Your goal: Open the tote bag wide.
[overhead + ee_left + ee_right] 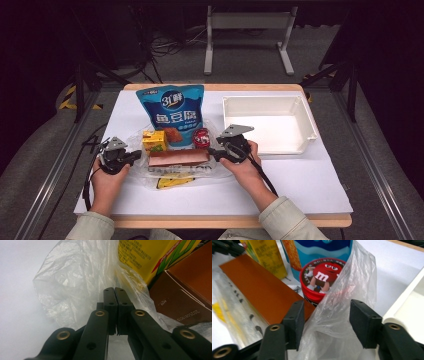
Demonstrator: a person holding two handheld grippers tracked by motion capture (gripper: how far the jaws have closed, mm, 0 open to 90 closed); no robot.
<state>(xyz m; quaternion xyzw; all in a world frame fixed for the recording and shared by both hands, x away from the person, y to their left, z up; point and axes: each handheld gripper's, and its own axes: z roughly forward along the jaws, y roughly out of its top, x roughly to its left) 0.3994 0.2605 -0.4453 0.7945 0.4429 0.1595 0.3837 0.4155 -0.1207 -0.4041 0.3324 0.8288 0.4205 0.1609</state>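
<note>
Pinching the plastic bag (75, 285) at nine o'clock, the left gripper (115, 293) is clamped; the right gripper (325, 320), jaws apart, straddles its three o'clock edge.

Ahead of your left fingers (110, 298): crumpled clear bag (75, 277) film pinched between them, bare table (15, 290) to their left, yellow carton (147, 257) and brown box (182, 297) crowding their right.

Between your right fingers (294, 320): bag film bunched in the gap. Red candy tub (322, 277) just beyond; brown box beside the left finger; white tray (404, 305) rim beside the right one.
</note>
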